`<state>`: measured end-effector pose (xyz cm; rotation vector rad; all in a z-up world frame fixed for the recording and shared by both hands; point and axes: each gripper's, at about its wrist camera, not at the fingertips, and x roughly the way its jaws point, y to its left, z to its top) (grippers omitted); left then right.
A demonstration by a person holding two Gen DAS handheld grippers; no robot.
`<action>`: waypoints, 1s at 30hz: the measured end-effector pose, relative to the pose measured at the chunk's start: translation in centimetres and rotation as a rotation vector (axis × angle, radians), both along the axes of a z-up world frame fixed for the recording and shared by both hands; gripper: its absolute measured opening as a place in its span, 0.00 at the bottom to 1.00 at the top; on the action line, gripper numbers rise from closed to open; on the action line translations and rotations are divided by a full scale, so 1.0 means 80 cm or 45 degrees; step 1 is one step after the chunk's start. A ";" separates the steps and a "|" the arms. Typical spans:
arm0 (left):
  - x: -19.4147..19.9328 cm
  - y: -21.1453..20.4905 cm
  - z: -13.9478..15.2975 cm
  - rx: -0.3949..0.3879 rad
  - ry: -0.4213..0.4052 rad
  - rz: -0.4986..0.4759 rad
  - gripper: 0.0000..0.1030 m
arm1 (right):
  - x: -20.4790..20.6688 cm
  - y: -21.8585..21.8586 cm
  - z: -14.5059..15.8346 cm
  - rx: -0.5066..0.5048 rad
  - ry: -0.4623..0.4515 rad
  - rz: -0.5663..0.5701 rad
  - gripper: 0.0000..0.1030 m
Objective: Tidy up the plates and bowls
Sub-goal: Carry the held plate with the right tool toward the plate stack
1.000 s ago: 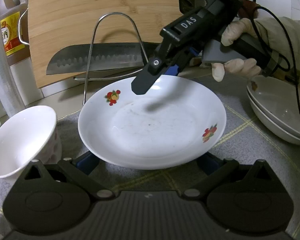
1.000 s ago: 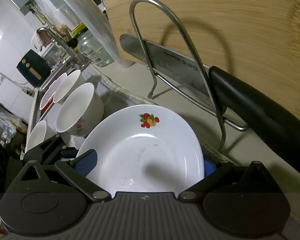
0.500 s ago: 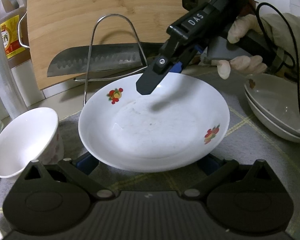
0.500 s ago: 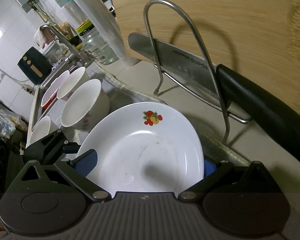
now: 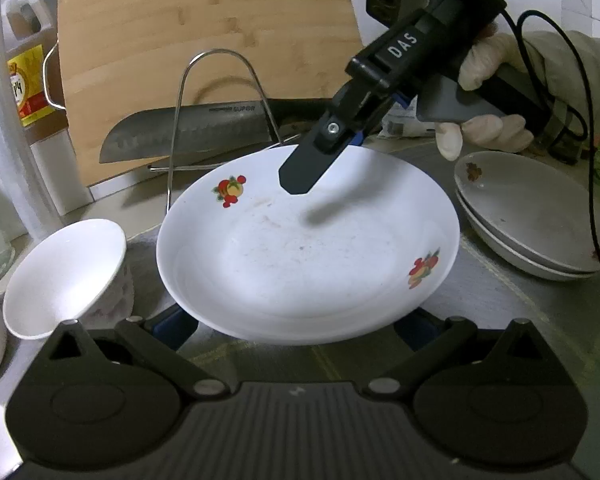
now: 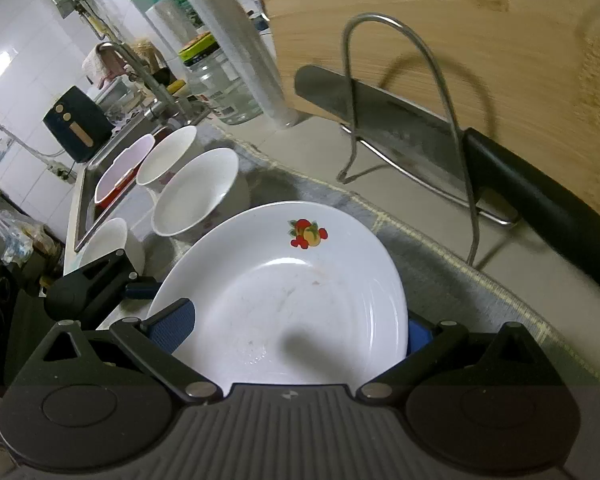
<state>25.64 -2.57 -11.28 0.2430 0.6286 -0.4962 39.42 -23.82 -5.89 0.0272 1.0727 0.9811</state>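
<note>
A white plate point(image 5: 300, 248) with little fruit prints on its rim sits in the middle of things, low over a grey mat point(image 5: 512, 300) on the table point(image 6: 300, 160), and both grippers have it. The left gripper point(image 5: 296, 324) has its blue-padded fingers spread wide, one at each side of the plate's near edge, tucked under the rim; whether the pads actually press on the plate I cannot tell. The right gripper point(image 5: 300, 178) comes in from the far side in a gloved hand point(image 5: 484, 128), one dark finger lying over the inside of the far rim and casting a shadow on the plate; from its own camera the plate fills the gap between its two blue pads point(image 6: 172, 324), so it looks closed onto the rim, with the plate tilted up toward it. To the left of the plate stands a white bowl point(image 5: 66, 276), tipped toward the plate, with more bowls point(image 6: 168, 164) lined up beyond it toward the sink point(image 6: 86, 184). To the right, well apart, two grey dishes point(image 5: 528, 224) are stacked one inside the other. Behind the plate a wire rack point(image 5: 220, 112) holds a broad knife point(image 5: 184, 134) flat, and a wooden cutting board point(image 5: 204, 40) leans upright behind that, with an oil bottle point(image 5: 24, 76) off to its left.
</note>
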 end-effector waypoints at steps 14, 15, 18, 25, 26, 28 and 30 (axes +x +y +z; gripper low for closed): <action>-0.046 0.009 0.019 0.000 -0.005 -0.034 0.99 | -0.065 0.001 0.027 0.004 -0.032 -0.015 1.00; -0.051 0.009 0.021 0.002 -0.007 -0.038 0.99 | -0.070 0.000 0.028 0.006 -0.034 -0.018 1.00; -0.065 0.011 0.025 0.001 -0.005 -0.050 0.99 | -0.085 -0.002 0.033 0.015 -0.036 -0.029 1.00; -0.090 0.010 0.032 0.014 -0.002 -0.097 0.99 | -0.122 -0.011 0.039 0.024 -0.041 -0.072 1.00; -0.093 0.010 0.034 0.019 -0.005 -0.106 0.99 | -0.128 -0.012 0.040 0.024 -0.045 -0.081 1.00; -0.098 0.009 0.036 0.022 -0.005 -0.124 0.99 | -0.138 -0.016 0.041 0.025 -0.045 -0.098 1.00; -0.101 0.008 0.037 0.018 0.001 -0.142 0.99 | -0.147 -0.020 0.041 0.030 -0.041 -0.121 1.00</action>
